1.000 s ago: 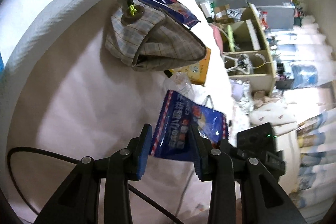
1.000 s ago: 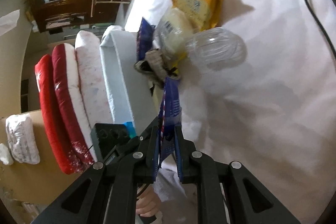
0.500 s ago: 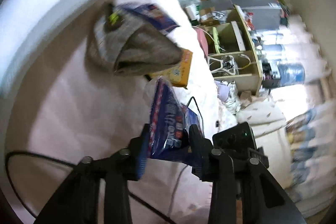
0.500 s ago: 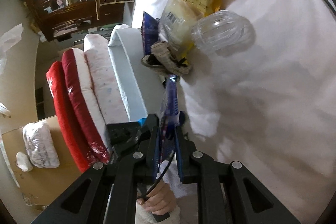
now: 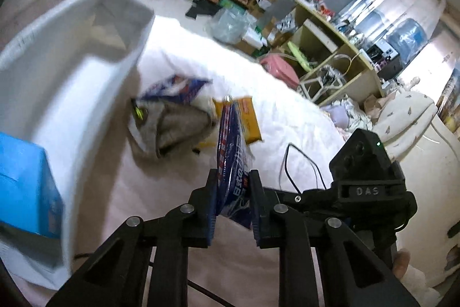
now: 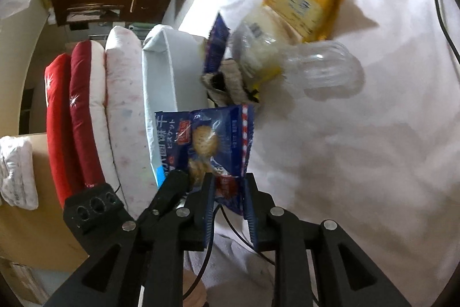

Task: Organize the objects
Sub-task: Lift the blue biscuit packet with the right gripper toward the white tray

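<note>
A blue biscuit packet (image 5: 233, 160) stands edge-on between the jaws of my left gripper (image 5: 231, 186), which is shut on it above the white sheet. In the right wrist view the same packet (image 6: 210, 143) faces the camera, its lower corner between the open jaws of my right gripper (image 6: 228, 187), with the left gripper's finger (image 6: 175, 186) beside it. A white fabric bin (image 5: 74, 53) stands to the left, also seen in the right wrist view (image 6: 169, 76). A checked cloth pouch (image 5: 169, 128), another blue packet (image 5: 178, 88) and a yellow packet (image 5: 250, 120) lie beyond.
A clear plastic bottle (image 6: 325, 71) and a pale food bag (image 6: 258, 51) lie by the yellow packet (image 6: 304, 5). A blue box (image 5: 26, 186) sits in the bin. Red and white cushions (image 6: 86, 111) stand beyond the bin. A black cable (image 5: 302, 166) crosses the sheet.
The right gripper's jaws have parted from the blue packet. The left gripper has closed on it, and turned and lifted, so the bin's opening and the room now show.
</note>
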`<state>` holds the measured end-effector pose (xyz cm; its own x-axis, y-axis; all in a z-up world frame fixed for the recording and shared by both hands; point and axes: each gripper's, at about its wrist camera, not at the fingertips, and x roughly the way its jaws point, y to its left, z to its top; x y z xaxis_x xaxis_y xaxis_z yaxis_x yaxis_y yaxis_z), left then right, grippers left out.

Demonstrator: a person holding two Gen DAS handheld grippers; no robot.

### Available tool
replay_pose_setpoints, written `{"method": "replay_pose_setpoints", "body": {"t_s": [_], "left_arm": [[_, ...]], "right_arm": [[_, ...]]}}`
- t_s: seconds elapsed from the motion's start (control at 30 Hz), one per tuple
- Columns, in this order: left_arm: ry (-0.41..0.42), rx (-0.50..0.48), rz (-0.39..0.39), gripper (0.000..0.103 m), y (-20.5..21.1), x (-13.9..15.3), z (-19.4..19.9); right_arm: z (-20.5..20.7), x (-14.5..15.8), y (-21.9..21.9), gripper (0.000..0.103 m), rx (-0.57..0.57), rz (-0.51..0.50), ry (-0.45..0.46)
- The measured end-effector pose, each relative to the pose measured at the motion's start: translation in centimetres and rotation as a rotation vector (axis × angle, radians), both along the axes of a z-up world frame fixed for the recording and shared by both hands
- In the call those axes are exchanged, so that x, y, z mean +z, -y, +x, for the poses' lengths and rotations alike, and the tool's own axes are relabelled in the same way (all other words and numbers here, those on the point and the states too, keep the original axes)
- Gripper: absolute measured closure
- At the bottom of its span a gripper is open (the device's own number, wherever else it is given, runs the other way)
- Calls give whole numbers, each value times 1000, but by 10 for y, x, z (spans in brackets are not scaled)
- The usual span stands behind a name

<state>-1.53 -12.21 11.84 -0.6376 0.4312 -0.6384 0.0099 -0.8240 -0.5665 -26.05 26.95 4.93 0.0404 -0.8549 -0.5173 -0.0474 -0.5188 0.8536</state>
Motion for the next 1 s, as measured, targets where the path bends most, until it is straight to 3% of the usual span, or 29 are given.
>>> {"method": "replay_pose_setpoints", "body": {"t_s": [0.03,0.23,0.37,0.5,0.57,0.63,0.77,0.9,1.0], "left_arm": [[-21,6,-21,94,2,6,2],[-104,31,-100,96,8,28,9],[-94,42,-108,97,10,26,5],[-32,2,-71,95,9,16,-4],[41,-4,-76,91,6,4,-11],[133,-8,-102,78,2,-12,-20],[291,-37,-100,77,-2,-46,-31],[341,-44,-158,77,-6,-54,-32],[358,-22,-183,77,-3,-57,-31]], "right_arm": [[0,1,1,82,4,4,-7],[4,29,19,82,28,112,-161],[15,44,44,81,110,179,-260],[20,37,59,81,177,232,-266],[19,28,56,75,172,271,-239],[15,15,46,69,153,298,-184],[11,-16,28,68,122,337,-33],[16,-44,16,68,134,361,110],[25,-55,19,68,181,385,156]]}}
